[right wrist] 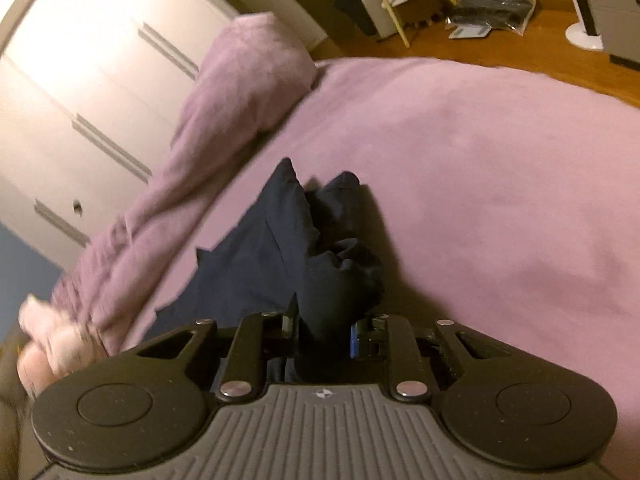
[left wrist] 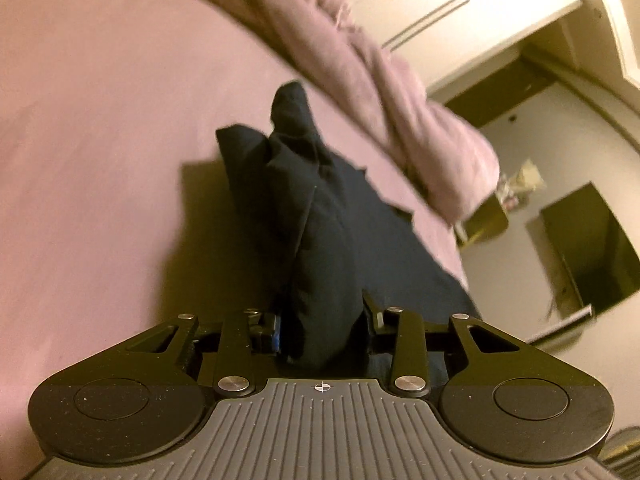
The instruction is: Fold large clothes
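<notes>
Presently, the step in hand: both ends of the dark garment (left wrist: 320, 216) are gripped and raised off the pink bedsheet (left wrist: 100, 140).
Left gripper (left wrist: 324, 320): jaws pinched on bunched dark cloth.
Right gripper (right wrist: 322, 320): likewise clamped on a bunched edge.
Garment position: draped from the jaws down onto the sheet, beside the pink duvet (right wrist: 240, 80).
Next move, judged: carry both held ends across evenly to make the fold.

home bedroom, pink-sheeted bed (right wrist: 480, 140), pillow (right wrist: 256, 64), white wardrobe (right wrist: 80, 80)
</notes>
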A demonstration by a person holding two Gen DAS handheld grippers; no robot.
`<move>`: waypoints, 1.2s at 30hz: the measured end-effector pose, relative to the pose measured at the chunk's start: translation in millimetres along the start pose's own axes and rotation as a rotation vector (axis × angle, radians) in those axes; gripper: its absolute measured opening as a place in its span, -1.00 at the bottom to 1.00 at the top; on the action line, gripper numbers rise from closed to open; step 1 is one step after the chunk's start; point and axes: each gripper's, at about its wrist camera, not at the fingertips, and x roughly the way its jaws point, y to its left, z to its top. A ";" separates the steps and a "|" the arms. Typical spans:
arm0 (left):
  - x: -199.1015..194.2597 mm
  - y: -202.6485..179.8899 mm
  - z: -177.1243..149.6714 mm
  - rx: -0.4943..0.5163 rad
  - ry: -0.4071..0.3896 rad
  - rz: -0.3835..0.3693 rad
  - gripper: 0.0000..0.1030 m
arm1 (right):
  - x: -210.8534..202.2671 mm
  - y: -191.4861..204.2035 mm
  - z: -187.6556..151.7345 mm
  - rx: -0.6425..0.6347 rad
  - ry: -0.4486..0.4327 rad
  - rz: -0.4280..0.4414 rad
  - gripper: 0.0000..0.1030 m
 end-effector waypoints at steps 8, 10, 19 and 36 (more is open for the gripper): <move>-28.4 20.9 -57.0 -0.115 -0.059 0.106 -0.22 | -47.3 -26.9 -27.8 -0.058 0.060 -0.076 -0.41; -30.6 14.9 -52.3 -0.097 -0.079 0.143 -0.12 | -57.0 -20.3 -22.7 -0.078 0.039 -0.101 -0.37; -16.6 9.8 -59.8 -0.089 -0.058 0.175 0.31 | -69.5 36.0 -36.0 -0.424 -0.103 -0.153 -0.19; 30.1 12.7 -33.5 -0.106 -0.153 0.320 0.54 | 54.2 74.6 -69.9 -0.744 -0.159 -0.190 -0.35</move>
